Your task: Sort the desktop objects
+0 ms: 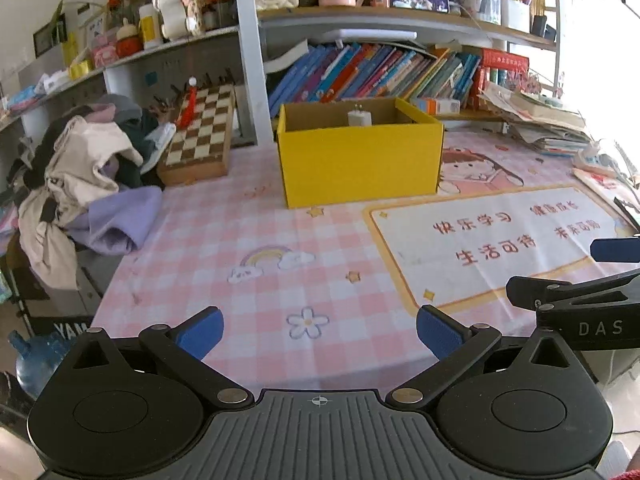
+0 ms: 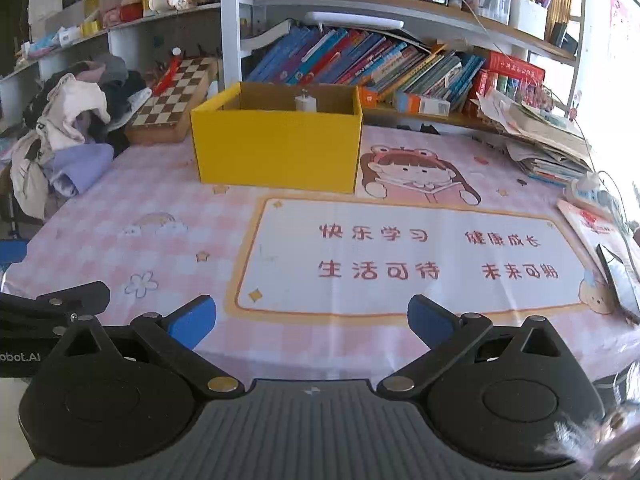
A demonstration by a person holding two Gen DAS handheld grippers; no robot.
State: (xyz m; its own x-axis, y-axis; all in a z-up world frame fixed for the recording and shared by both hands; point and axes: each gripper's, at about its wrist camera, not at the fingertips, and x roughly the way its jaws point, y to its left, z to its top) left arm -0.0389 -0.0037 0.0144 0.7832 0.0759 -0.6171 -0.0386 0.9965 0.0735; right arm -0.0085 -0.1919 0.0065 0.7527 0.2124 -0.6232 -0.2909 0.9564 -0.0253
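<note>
Desktop objects for sorting are, with one exception, no longer visible on the open mat. Landmark for all positions: the yellow box (image 1: 360,152).

1. Bench (image 1: 248,240): covered by a pink checked mat. The area in front of the yellow box, toward the cameras, carries no loose item in either view.
2. Clothes pile (image 1: 88,184): left of the yellow box, at the bench edge. Whether it belongs to the sorting job cannot be told.
3. Yellow box: open-topped, upright at the rear centre of the mat, just in front of the book row (image 1: 372,72).
4. Chessboard (image 1: 200,128): immediately left of the yellow box, leaning toward the shelf post.
5. Paper stack (image 2: 536,136): right of the yellow box, untidy.
6. White charger (image 1: 359,118): inside the yellow box, prongs up, near its back wall.
7. Left claw (image 1: 320,334): fully spread, nothing between the pads, near the front bench edge.
8. Right claw (image 2: 312,324): fully spread, empty, same zone.

Assessment: deposit stage appears complete or nearly so; only the side clutter remains as possible work.
</note>
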